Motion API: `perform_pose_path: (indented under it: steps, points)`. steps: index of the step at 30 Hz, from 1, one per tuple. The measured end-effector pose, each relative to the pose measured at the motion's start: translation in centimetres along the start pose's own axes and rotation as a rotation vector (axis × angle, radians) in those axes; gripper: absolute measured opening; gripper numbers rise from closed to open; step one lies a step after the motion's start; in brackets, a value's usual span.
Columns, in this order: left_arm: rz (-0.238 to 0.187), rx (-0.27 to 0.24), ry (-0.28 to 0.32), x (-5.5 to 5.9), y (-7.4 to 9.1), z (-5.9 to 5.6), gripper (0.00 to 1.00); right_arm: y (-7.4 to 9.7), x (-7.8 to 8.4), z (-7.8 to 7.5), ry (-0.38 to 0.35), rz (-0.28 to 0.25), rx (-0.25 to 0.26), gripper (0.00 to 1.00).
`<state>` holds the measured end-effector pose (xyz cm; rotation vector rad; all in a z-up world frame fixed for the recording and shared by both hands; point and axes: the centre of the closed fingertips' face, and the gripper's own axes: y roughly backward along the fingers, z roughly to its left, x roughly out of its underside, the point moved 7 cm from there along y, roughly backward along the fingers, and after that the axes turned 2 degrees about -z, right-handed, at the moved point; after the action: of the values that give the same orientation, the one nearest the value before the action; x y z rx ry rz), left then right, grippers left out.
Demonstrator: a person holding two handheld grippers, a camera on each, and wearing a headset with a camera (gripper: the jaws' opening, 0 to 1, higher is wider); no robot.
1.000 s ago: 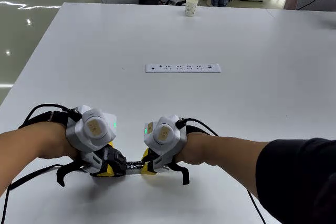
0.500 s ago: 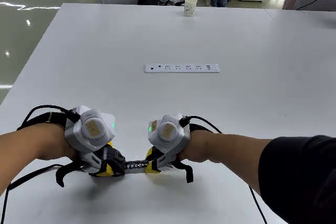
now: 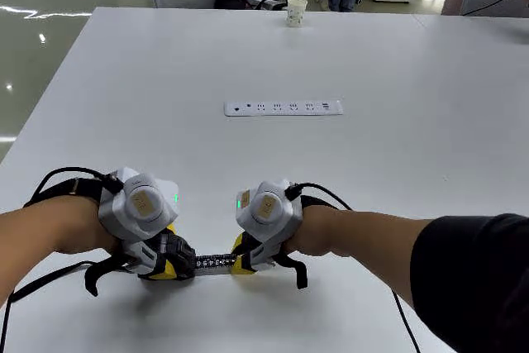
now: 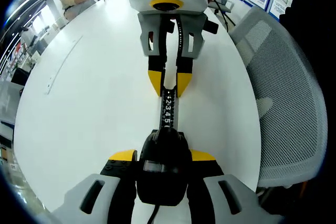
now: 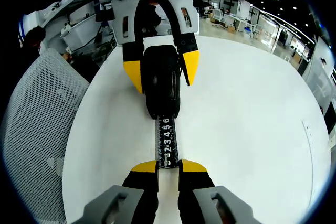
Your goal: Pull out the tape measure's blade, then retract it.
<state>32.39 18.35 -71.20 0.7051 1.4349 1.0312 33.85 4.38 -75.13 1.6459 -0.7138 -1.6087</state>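
Tape measure (image 4: pixel 163 174) clamped by its black case between the jaws of the left gripper (image 4: pixel 163 156), white table (image 3: pixel 248 55) beneath both grippers. Short stretch of numbered blade (image 5: pixel 167 140) out straight ahead of that gripper, tip pinched in the closed right gripper (image 5: pixel 168 167) facing it.

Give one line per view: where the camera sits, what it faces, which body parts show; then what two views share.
Head view: on the headset, facing down over the table; both forearms show.
Left gripper view: on the left gripper, facing the right gripper; own jaws shut on the tape measure case.
Right gripper view: on the right gripper, facing the case; own jaws shut on the blade.
Shared: both gripper views show the blade.
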Motion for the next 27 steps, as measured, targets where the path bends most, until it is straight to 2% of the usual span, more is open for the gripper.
perform_pose_path:
  steps: [27]
  points:
    - [0.002, -0.002, 0.001, 0.0, 0.0, 0.0, 0.31, 0.9, 1.2, 0.0, -0.014, 0.009, -0.003, 0.1]
